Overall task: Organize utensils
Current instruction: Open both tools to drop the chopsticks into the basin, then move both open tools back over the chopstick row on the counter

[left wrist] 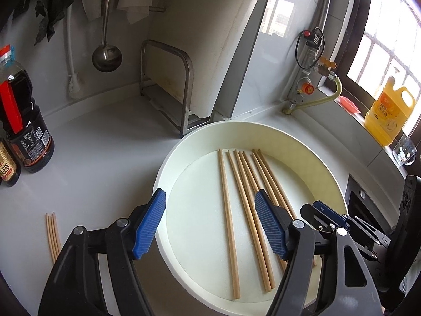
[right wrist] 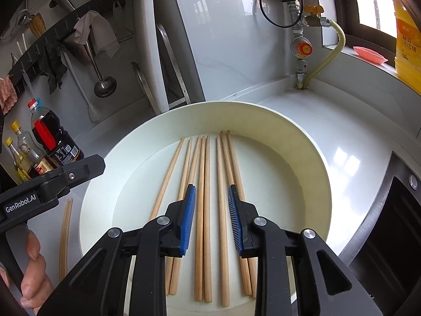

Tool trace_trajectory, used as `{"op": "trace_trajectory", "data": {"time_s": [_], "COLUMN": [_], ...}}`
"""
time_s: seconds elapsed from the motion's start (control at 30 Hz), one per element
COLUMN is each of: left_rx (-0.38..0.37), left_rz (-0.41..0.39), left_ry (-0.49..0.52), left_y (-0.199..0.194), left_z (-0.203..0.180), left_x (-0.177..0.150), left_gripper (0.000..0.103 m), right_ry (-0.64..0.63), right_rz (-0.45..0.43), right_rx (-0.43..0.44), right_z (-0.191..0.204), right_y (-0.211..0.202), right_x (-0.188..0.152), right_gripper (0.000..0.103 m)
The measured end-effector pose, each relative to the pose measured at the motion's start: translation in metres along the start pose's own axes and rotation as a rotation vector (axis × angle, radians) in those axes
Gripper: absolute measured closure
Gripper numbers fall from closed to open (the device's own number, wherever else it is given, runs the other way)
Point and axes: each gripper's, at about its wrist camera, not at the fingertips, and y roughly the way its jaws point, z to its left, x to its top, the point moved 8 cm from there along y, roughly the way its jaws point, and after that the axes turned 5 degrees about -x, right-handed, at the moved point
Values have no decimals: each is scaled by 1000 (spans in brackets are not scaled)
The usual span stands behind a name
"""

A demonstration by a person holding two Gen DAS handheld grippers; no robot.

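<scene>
Your chopsticks lay flat inside the big white bowl, side by side. Each long stick ran from the near rim of the bowl toward the far rim, and their thin tips pointed away from you, toward the wall behind the bowl. They fanned out a little at the far end (the ones on the left leaned left).

Your right gripper hung over the near part of the bowl. Its blue fingers stood a little way apart and held nothing. In the right wrist view, three sticks showed in the gap between them, and I could not tell whether the fingers touched any stick.

Your left gripper hung over the left side of the bowl. Its blue fingers stood wide apart and held nothing. One finger was above the bowl's left rim and the other was above the sticks in the middle. One lone stick showed in the gap between them, not squeezed.

A few more chopsticks lay on the white counter, just outside the bowl on its left. They pointed the same way as the rest.
</scene>
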Motion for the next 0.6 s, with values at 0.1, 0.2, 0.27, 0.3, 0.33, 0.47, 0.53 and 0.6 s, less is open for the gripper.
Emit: {"op": "trace_trajectory", "data": {"time_s": [0.1, 0.2, 0.27, 0.3, 0.33, 0.47, 0.53, 0.6], "left_rx": [-1, 3, 11, 15, 20, 43, 52, 67], "left_rz": [-6, -17, -24, -25, -25, -26, -24, -24], "left_ry": [1, 2, 3, 4, 5, 10, 10, 8], "left_y": [-5, -14, -19, -22, -24, -33, -38, -45], "left_z": [2, 7, 11, 13, 15, 27, 35, 45], "left_x": [0, 0, -2, -3, -5, -14, -18, -23], "left_gripper": [34, 34, 34, 34, 34, 34, 33, 33], "right_ry": [-11, -18, -24, -28, -33, -57, -70, -85], "right_rz": [-4, -9, -14, -17, -19, -31, -38, -41], "right_rx": [5, 13, 21, 24, 29, 46, 54, 62], "right_z": [5, 10, 14, 16, 19, 31, 37, 45], "right_y": [-2, -5, -8, -10, -11, -19, -22, -25], "right_x": [0, -1, -1, -1, -1, -2, -2, -3], "right_gripper": [77, 76, 76, 74, 74, 71, 69, 68]}}
